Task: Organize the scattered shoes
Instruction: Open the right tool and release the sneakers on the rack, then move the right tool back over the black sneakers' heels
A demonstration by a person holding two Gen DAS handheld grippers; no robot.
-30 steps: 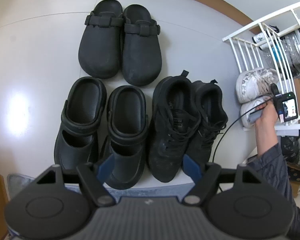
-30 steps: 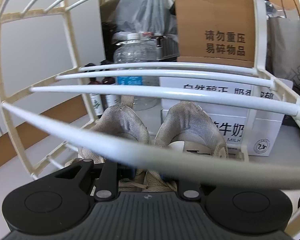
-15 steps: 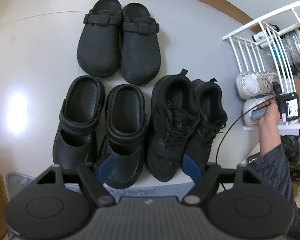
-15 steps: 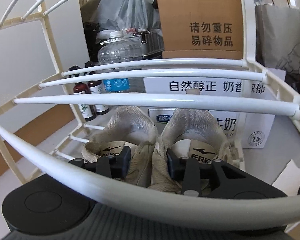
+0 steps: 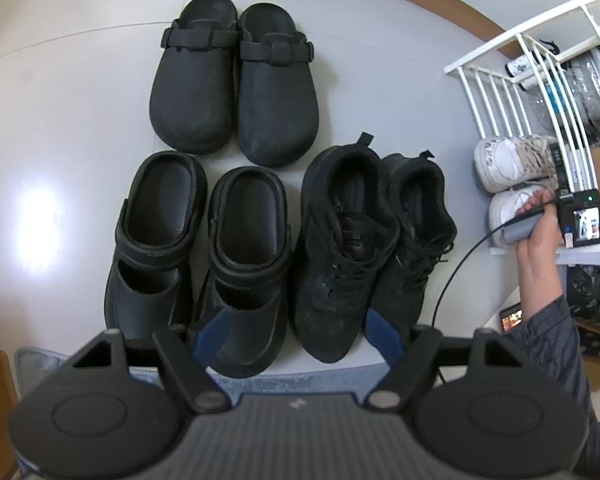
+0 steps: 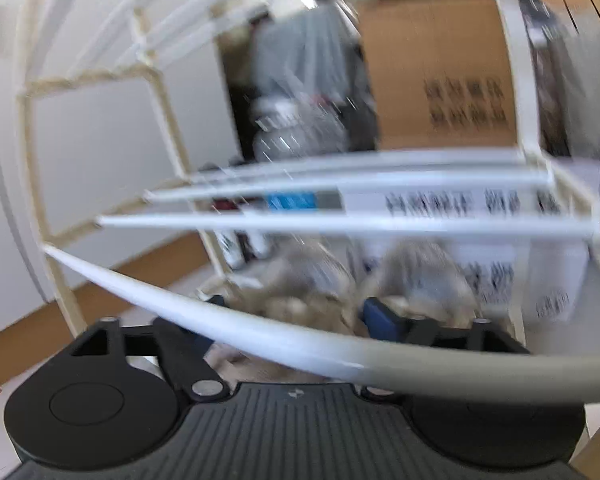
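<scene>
White sneakers [image 6: 380, 280] lie between our right gripper [image 6: 296, 320] (jaws opening, unpressed); left gripper [image 5: 296, 332] points floorward, jaws wide, empty.

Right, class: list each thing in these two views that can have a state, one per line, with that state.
Black buckle-strap clogs: paired, side by side on floor.
Black open-heel strap clogs: paired on floor.
Black lace-up sneakers: paired on floor, laced.
White lace-up sneakers: together in the white wire rack.
Left gripper: open, empty.
Right gripper: jaws opening around the white sneakers.
</scene>
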